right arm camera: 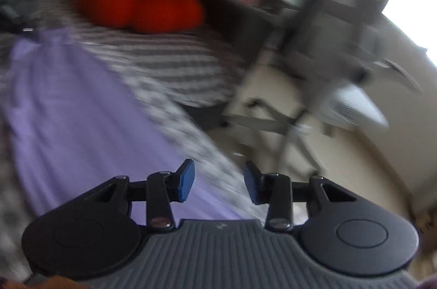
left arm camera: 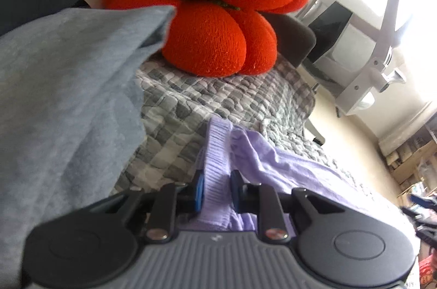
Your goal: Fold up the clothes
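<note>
Left hand-held gripper (left arm camera: 217, 189) clamped on lilac garment (left arm camera: 215, 152) ribbed hem, bed quilt (left arm camera: 207, 98) beneath. Right hand-held gripper (right arm camera: 219, 181) wide apart, holding nothing. Red cushion (left arm camera: 210, 5) at 12 o'clock.

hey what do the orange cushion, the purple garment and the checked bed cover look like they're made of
Orange cushion: knitted yarn, matte, fine stitch texture over plump stuffed lobes. Purple garment: soft thin jersey, likely cotton, with a ribbed knit band pinched in the left gripper. Checked bed cover: quilted woven fabric, puffy stitched squares, matte.
</note>
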Motion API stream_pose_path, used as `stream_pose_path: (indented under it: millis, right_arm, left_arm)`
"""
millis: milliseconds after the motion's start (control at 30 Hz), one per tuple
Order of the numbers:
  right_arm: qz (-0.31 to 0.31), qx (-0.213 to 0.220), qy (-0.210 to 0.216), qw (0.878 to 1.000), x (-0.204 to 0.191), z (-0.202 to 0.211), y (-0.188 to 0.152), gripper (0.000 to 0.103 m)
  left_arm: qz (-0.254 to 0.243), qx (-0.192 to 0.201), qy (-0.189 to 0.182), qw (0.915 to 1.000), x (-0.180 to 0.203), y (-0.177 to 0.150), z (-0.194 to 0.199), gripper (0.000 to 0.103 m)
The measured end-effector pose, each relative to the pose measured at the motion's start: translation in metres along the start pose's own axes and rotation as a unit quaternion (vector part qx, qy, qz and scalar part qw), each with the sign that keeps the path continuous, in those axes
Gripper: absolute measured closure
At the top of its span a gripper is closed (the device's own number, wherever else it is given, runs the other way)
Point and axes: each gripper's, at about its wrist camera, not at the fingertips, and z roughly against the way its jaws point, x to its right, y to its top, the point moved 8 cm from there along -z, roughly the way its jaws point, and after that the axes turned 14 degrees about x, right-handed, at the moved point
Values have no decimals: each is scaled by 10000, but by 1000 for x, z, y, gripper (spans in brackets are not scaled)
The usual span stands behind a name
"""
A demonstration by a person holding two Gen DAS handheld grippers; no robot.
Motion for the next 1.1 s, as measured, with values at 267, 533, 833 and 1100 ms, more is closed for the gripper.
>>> stream_pose_path:
  millis: [267,533,833,1100]
  right_arm:
    - [9,-553,1478,9875,-52,-72,28,66]
    - [239,-480,1525,9869,-62,-70,36,103]
    - [442,-311,1147,9919,-54,-66,43,103]
    - [568,-121,708,9958,-49,-82,55,103]
  left_arm:
    - [14,91,-424,9991,-3,-9,3,83]
    - [112,172,-734,9971,-7,-11,13,91]
    - [119,260,-618,9977,-11,-12,18,95]
    - [17,473,-390,9981,-14,-12,20,95]
